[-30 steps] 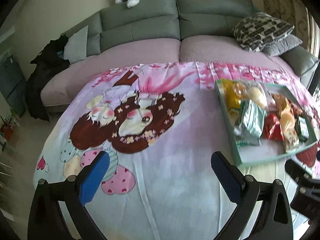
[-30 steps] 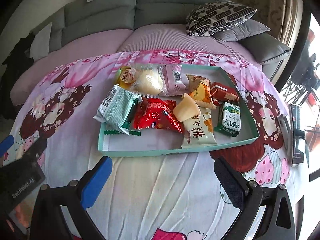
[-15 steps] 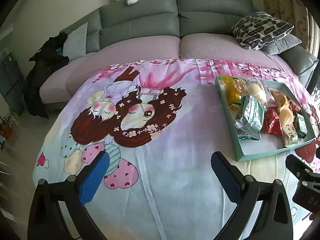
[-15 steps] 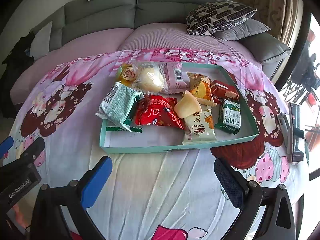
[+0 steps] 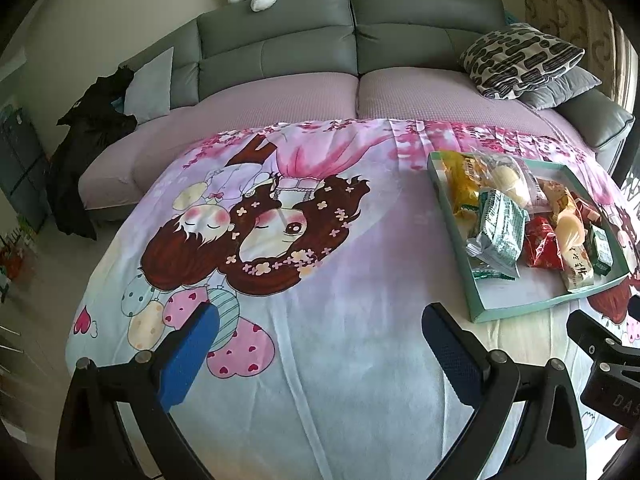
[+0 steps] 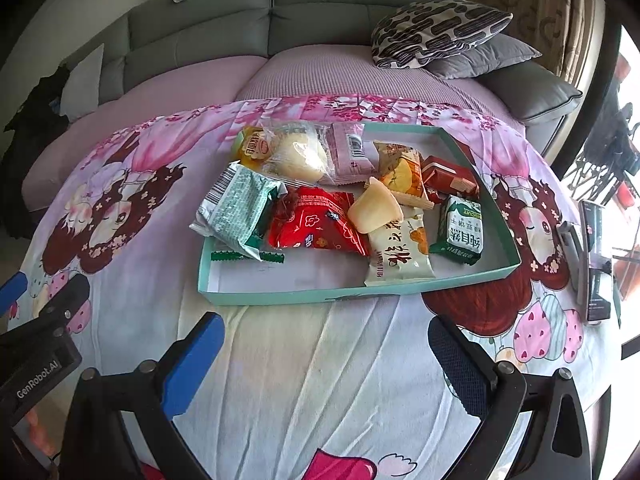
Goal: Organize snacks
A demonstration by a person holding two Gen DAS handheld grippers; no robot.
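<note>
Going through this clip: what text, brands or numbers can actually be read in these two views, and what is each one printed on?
"GenRobot.AI": black body of the left claw, right wrist view.
"DAS", cut off at the frame edge: black body of the right claw, left wrist view.
"BISCUIT": dark green biscuit packet; its Chinese characters are unclear.
Large Chinese characters, unreadable to me: cream snack packet.
Barcode digits: pink wrapper, too small.

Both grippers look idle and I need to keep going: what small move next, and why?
Probably ease the right gripper forward toward the tray: its jaws are open and empty, the snacks lie straight ahead, and the left gripper faces bare cloth.
</note>
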